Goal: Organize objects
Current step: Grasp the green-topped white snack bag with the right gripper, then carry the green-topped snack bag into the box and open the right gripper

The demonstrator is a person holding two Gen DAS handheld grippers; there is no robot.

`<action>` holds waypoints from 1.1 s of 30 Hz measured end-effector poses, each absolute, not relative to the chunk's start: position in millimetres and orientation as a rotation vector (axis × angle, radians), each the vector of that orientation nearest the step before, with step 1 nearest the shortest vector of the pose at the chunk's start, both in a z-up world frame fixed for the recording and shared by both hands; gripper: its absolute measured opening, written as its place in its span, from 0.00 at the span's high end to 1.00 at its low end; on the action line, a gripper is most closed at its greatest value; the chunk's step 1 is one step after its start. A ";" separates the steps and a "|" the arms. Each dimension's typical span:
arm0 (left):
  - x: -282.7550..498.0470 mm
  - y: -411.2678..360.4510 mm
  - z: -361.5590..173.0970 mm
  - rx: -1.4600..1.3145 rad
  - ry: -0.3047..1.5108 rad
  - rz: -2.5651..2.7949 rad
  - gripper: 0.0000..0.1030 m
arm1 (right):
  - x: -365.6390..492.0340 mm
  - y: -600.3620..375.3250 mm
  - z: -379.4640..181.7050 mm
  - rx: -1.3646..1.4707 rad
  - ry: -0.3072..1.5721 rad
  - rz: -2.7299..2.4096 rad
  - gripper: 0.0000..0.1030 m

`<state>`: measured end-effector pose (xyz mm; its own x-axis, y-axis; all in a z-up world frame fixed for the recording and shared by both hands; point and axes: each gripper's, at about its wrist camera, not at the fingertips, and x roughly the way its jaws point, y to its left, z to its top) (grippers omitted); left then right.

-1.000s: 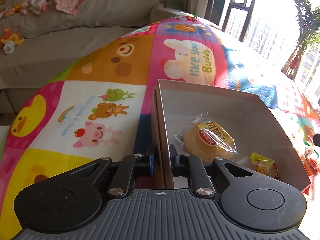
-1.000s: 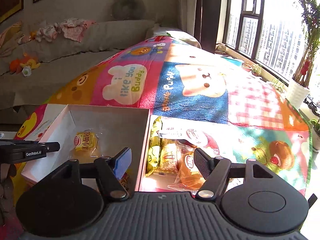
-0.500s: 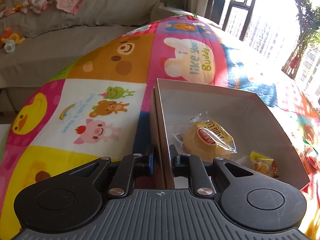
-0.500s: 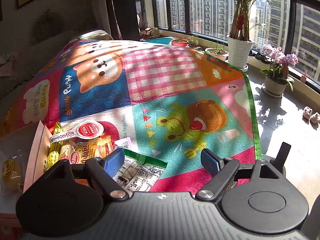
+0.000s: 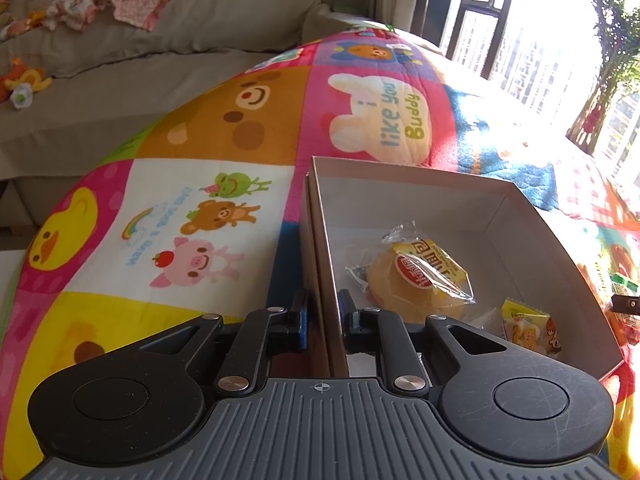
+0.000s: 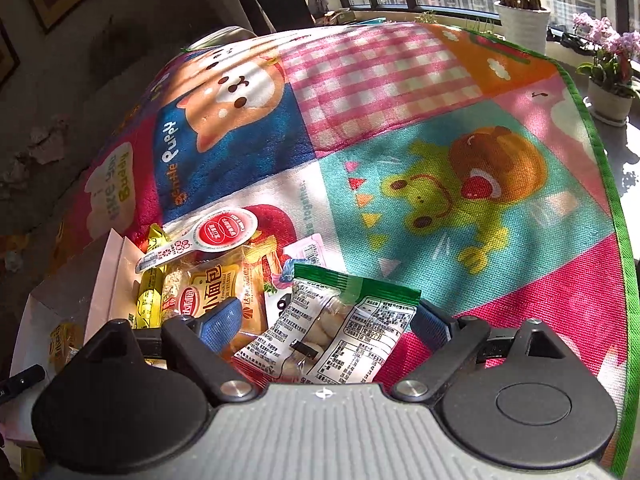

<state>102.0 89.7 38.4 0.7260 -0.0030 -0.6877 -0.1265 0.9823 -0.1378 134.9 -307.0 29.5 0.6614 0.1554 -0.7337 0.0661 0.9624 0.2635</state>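
My left gripper [image 5: 323, 316] is shut on the left wall of an open cardboard box [image 5: 420, 182] on the cartoon play mat. Inside the box lie a wrapped yellow bun [image 5: 420, 280] and a small yellow snack packet [image 5: 530, 330]. My right gripper [image 6: 326, 322] is open, its fingers on either side of a green-topped clear packet of white pieces [image 6: 344, 320]. Left of it is a pile of snacks: a bun pack [image 6: 218, 292], a yellow bar [image 6: 150, 284] and a red-and-white sealed cup lid [image 6: 208, 238]. The box edge [image 6: 108, 280] shows at the left.
A grey sofa [image 5: 160, 60] with clothes and toys stands behind the mat. Windows and potted plants [image 6: 524, 20] line the far side. The mat's green edge [image 6: 624, 280] runs along the right, with floor beyond it.
My right gripper has swung away from the box and lowered over the snack pile; the green-topped packet now lies between its open fingers. The left gripper has kept its hold on the box wall.
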 end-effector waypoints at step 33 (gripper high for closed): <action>95.9 93.1 35.9 -0.215 0.734 0.048 0.82 | -13.4 -196.5 36.6 0.126 1.055 0.335 0.48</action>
